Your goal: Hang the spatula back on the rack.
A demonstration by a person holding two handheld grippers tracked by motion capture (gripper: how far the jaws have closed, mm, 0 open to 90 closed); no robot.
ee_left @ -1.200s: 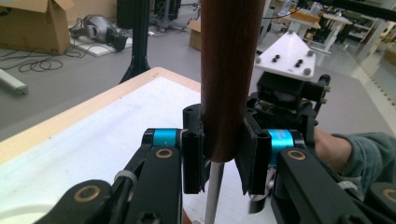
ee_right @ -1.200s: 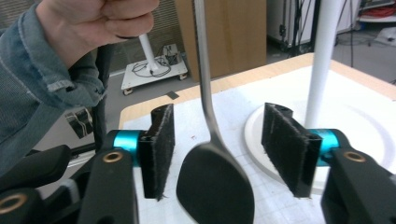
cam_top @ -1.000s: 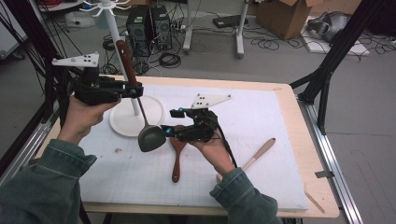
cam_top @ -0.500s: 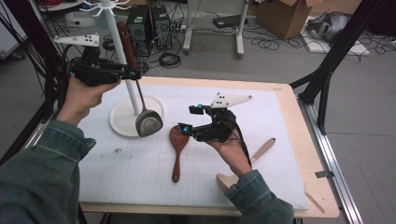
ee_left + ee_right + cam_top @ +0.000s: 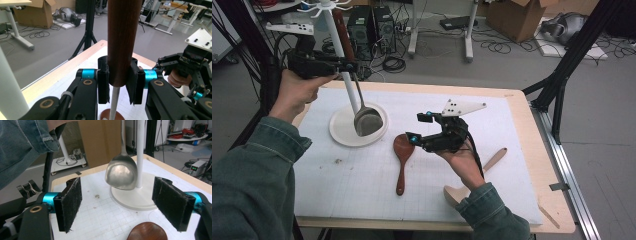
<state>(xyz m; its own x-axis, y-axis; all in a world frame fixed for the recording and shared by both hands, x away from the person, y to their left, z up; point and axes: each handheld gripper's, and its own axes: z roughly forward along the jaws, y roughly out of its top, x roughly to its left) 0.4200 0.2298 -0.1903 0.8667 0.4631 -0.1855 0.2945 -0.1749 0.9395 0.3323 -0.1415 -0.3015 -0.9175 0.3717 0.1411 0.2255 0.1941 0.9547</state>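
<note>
The left claw (image 5: 343,64) is clamped on the dark wooden handle of a metal ladle (image 5: 367,121), holding it upright — the handle (image 5: 121,40) sits squeezed between both black pads. The ladle's bowl hangs just above the round white base (image 5: 341,134) of a white stand, close beside its pole (image 5: 343,55). The right claw (image 5: 418,127) is open with nothing between its pads — its jaws have just been opening — and hovers over the white mat (image 5: 362,185) on the desk, just beside the head of a wooden spoon (image 5: 402,155) lying flat there.
</note>
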